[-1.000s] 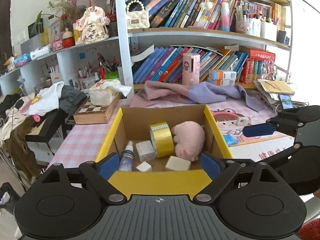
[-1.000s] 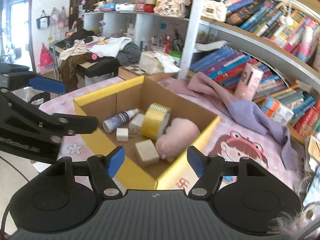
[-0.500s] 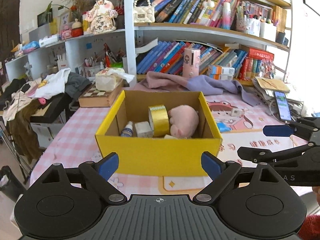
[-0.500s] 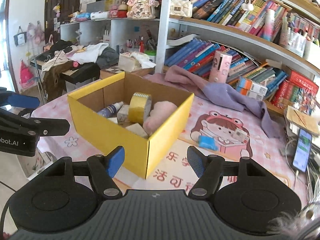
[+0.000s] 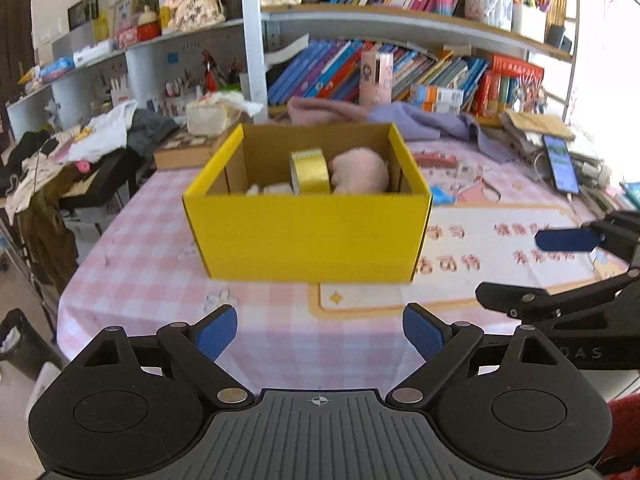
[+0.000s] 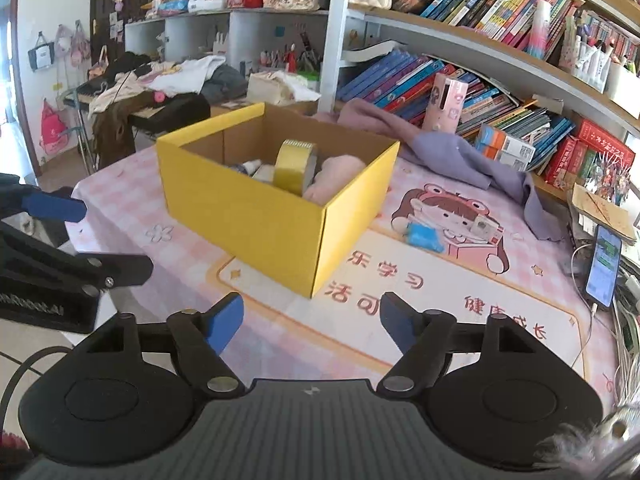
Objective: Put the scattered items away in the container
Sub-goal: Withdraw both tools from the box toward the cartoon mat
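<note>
Because the yellow box (image 5: 308, 236) near the tabletop's (image 5: 168, 280) centre holds the tape roll (image 5: 310, 171) and plush toy (image 5: 360, 172), the left hand-held gripper (image 5: 318, 332) and right hand-held gripper (image 6: 312, 320) hover apart, empty, at the near edge.

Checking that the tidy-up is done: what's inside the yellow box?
In the yellow box: an upright roll of gold tape, a pink plush toy, a small bottle and a pale block. Its near wall hides the floor and anything lower.

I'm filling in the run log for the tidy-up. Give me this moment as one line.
left gripper: open, empty | right gripper: open, empty | yellow box: holds tape roll, pink plush | blue item: on mat
</note>
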{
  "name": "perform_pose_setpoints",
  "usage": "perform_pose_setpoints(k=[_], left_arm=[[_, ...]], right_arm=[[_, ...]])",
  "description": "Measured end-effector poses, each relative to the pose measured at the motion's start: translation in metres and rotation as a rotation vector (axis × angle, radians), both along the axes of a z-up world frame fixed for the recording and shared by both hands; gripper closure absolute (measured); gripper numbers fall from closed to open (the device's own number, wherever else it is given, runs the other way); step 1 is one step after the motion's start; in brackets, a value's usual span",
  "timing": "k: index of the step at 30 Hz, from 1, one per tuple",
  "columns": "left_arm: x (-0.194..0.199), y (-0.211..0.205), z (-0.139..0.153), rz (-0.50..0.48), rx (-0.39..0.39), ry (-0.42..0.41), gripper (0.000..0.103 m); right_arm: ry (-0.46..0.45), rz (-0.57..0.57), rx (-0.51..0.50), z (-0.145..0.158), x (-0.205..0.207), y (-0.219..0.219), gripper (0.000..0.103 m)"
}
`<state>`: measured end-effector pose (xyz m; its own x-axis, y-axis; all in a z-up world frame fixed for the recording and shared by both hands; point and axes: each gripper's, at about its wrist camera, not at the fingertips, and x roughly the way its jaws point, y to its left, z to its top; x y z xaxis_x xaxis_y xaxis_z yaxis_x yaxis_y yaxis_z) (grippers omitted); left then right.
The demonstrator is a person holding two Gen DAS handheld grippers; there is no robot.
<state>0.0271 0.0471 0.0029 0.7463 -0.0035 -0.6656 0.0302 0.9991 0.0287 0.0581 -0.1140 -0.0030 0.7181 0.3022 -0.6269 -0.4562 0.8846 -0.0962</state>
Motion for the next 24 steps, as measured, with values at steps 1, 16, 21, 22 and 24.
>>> perform_pose_setpoints(k=[1, 16, 21, 22, 24], left_arm=[[-0.001, -0.001, -0.003, 0.0, -0.001, 0.012, 0.011], [-0.005, -0.005, -0.017, -0.032, -0.065, 0.059, 0.011], [-0.003, -0.008, -0.021, -0.051, -0.082, 0.069, 0.011], [-0.002, -0.008, -0.022, -0.056, -0.084, 0.072, 0.011], [0.0, -0.009, -0.023, -0.067, -0.091, 0.078, 0.011]], right_arm=[[0.004, 0.0, -0.002, -0.001, -0.001, 0.0, 0.025], [0.031, -0.051, -0.073, -0.007, -0.011, -0.004, 0.021], [0.031, -0.08, -0.108, -0.008, -0.012, -0.005, 0.016], [0.031, -0.085, -0.115, -0.009, -0.012, -0.005, 0.016], [0.035, -0.094, -0.125, -0.01, -0.012, -0.006, 0.016]])
